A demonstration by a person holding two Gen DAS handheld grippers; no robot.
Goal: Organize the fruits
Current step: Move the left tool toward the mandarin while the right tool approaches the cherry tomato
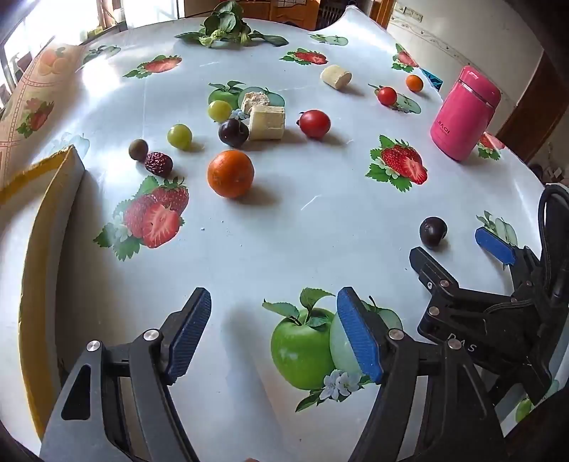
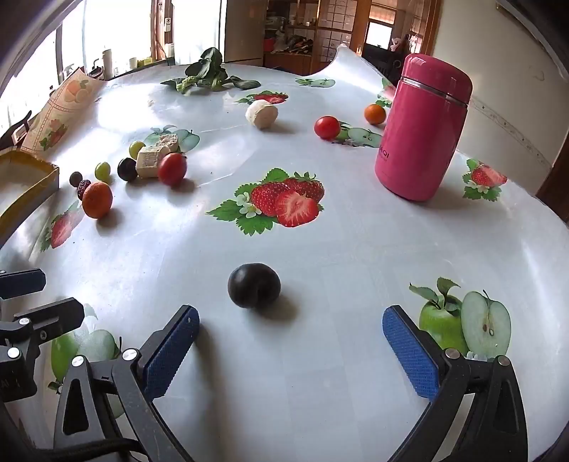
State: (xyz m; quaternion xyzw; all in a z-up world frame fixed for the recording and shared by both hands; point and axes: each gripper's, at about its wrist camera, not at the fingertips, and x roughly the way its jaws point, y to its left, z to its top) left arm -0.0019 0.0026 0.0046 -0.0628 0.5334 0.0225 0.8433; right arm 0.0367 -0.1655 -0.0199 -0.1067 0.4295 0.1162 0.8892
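A dark plum [image 2: 254, 285] lies on the table just ahead of my right gripper [image 2: 290, 314], which is open and empty; both also show in the left wrist view, the plum [image 1: 432, 231] and the right gripper [image 1: 458, 248]. My left gripper [image 1: 274, 302] is open and empty above the tablecloth. Ahead of it lie an orange [image 1: 230, 173], a second plum [image 1: 233, 132], two green grapes [image 1: 180, 136], a red date [image 1: 158, 164], a brown fruit [image 1: 138, 149] and a tomato [image 1: 314, 123]. A small tomato [image 1: 387, 95] and a small orange [image 1: 414, 82] lie far right.
A yellow-rimmed box [image 1: 42, 199] stands at the left edge. A pink flask [image 1: 464, 113] stands at the right. Pale food blocks [image 1: 266, 122], a white cylinder piece [image 1: 336, 76] and leafy greens [image 1: 224, 26] lie farther back. The table edge curves down at the right.
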